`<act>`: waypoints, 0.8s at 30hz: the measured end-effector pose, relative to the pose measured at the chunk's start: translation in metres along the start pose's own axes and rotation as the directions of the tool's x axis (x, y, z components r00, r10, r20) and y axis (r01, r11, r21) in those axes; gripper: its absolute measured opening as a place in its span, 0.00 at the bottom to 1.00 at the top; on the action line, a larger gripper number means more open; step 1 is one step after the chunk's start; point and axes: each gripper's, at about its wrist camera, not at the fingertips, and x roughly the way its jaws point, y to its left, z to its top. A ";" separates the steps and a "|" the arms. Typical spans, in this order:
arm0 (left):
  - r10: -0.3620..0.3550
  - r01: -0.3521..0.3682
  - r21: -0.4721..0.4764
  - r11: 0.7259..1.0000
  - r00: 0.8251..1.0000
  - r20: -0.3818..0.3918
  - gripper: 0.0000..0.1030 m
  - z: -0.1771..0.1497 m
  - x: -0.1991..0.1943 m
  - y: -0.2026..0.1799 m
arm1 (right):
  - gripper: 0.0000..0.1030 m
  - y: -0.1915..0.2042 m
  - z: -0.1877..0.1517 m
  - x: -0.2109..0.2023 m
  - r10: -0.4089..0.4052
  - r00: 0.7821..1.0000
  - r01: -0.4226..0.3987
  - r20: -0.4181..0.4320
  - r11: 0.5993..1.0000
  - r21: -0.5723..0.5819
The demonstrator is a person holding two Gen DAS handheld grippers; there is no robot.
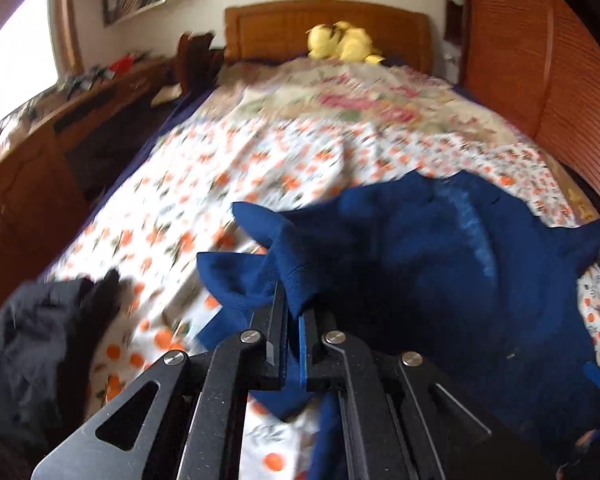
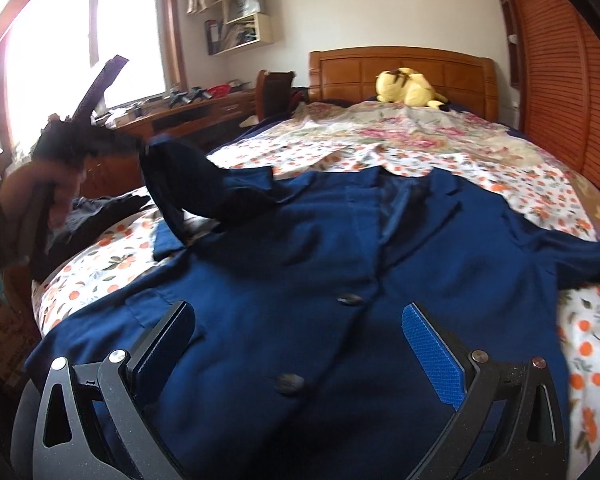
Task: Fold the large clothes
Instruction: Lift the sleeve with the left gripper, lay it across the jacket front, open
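1. Pinching a fold of blue cloth, the left tongs are pressed together on what looks like the sleeve of the navy jacket; the right wrist view shows that sleeve raised off the bed and arched toward the jacket's middle, which suits a first fold inward.
2. The right tongs are spread wide and hold nothing, poised low over the jacket's front near its two dark buttons. I judge they wait there to pin the body flat or to take the lower edge, so the cloth does not drag while the sleeve crosses.
3. The jacket lies face up on the orange-print sheet, collar toward the headboard and its other sleeve stretched out to the right, laid broad so its seams can guide the folds.
4. A dark garment is heaped at the left edge of the bed, touching nothing blue, likely set aside for its own turn.
5. Beyond the jacket a floral cover spreads up the bed.
6. Farthest off, a yellow plush toy rests against the wooden headboard, well apart from the work. The left view is blurred, so finer detail there I cannot tell.
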 end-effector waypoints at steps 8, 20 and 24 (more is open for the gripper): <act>-0.107 0.089 0.202 0.975 0.991 0.082 0.04 0.035 -0.045 -0.130 | 1.00 -0.023 -0.014 -0.037 -0.086 0.996 0.085 0.021 0.995 0.053; -0.227 0.218 0.228 0.949 0.974 0.013 0.53 -0.025 -0.048 -0.157 | 1.00 -0.021 -0.031 -0.058 -0.142 0.990 0.142 -0.006 0.985 0.099; -0.235 0.225 0.206 0.952 0.972 0.028 0.73 -0.043 -0.046 -0.140 | 1.00 -0.011 -0.025 -0.059 -0.137 0.991 0.137 -0.010 0.986 0.096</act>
